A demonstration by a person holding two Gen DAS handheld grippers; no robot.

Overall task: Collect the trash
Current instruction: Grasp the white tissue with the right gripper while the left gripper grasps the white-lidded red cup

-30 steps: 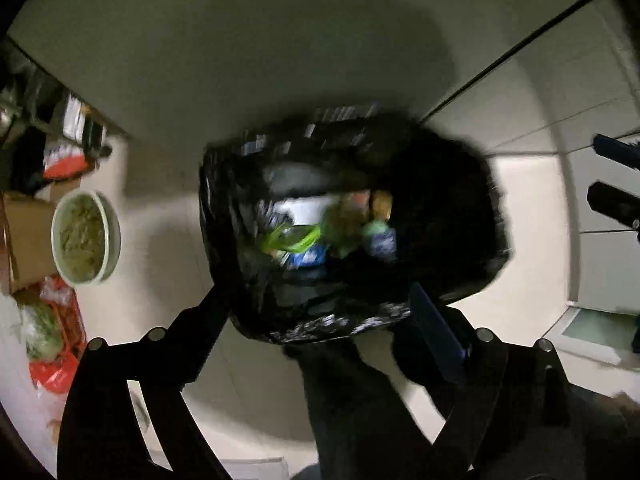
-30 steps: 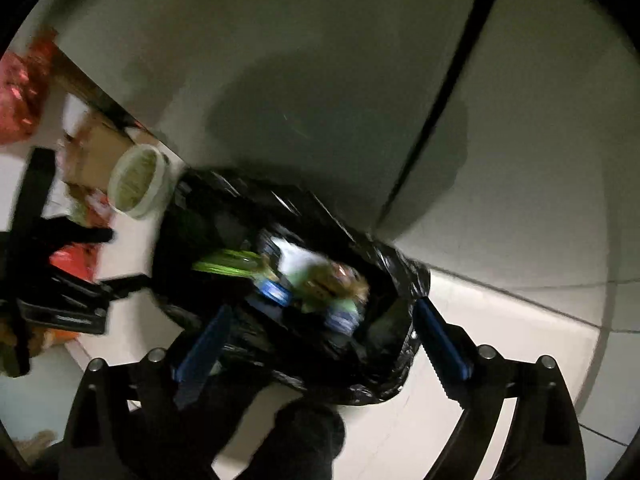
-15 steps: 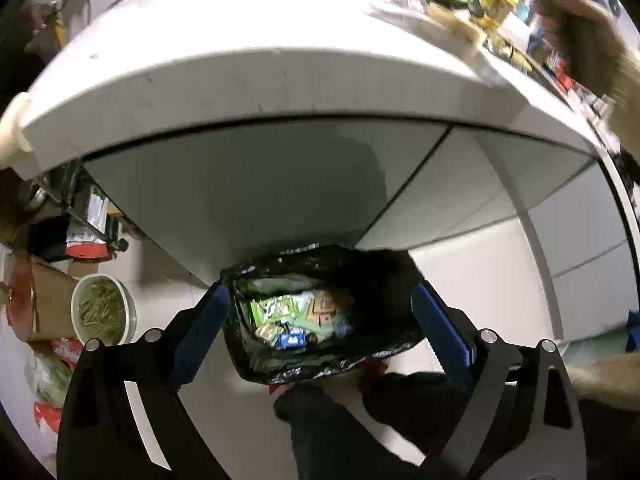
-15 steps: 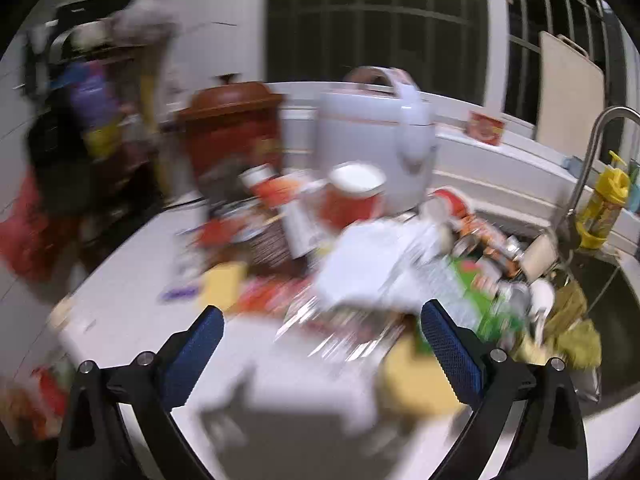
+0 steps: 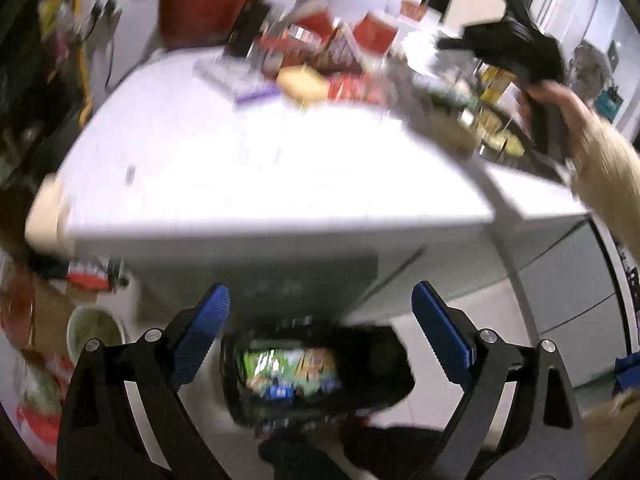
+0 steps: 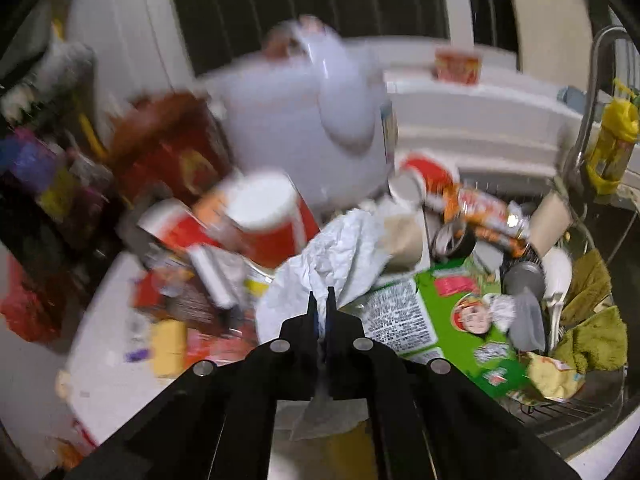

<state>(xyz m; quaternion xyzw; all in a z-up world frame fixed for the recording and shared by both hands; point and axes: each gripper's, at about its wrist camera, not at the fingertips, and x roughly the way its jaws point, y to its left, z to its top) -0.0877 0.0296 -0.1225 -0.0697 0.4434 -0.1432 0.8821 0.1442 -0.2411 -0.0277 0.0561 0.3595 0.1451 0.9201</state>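
Observation:
A black trash bag (image 5: 316, 372) with colourful wrappers inside stands on the floor below the white counter (image 5: 260, 168). My left gripper (image 5: 320, 332) is open and empty above the bag. My right gripper (image 6: 320, 308) is shut over the counter's trash pile, its tips at a crumpled white wrapper (image 6: 328, 264); whether it grips the wrapper I cannot tell. Red paper cups (image 6: 260, 220), a green snack packet (image 6: 444, 316) and an orange wrapper (image 6: 484, 212) lie around it. The right gripper also shows in the left wrist view (image 5: 516, 48), held by a hand.
A white rice cooker (image 6: 320, 128) and a red-brown pot (image 6: 168, 152) stand behind the pile. A sink with a faucet (image 6: 592, 92), a yellow bottle (image 6: 612, 144) and green cloths (image 6: 592, 328) is at right. A bowl of food (image 5: 96, 332) sits on the floor left of the bag.
Both grippers have risen from the bag to counter height. My right gripper has swung over the trash pile and closed. My left gripper has stayed open.

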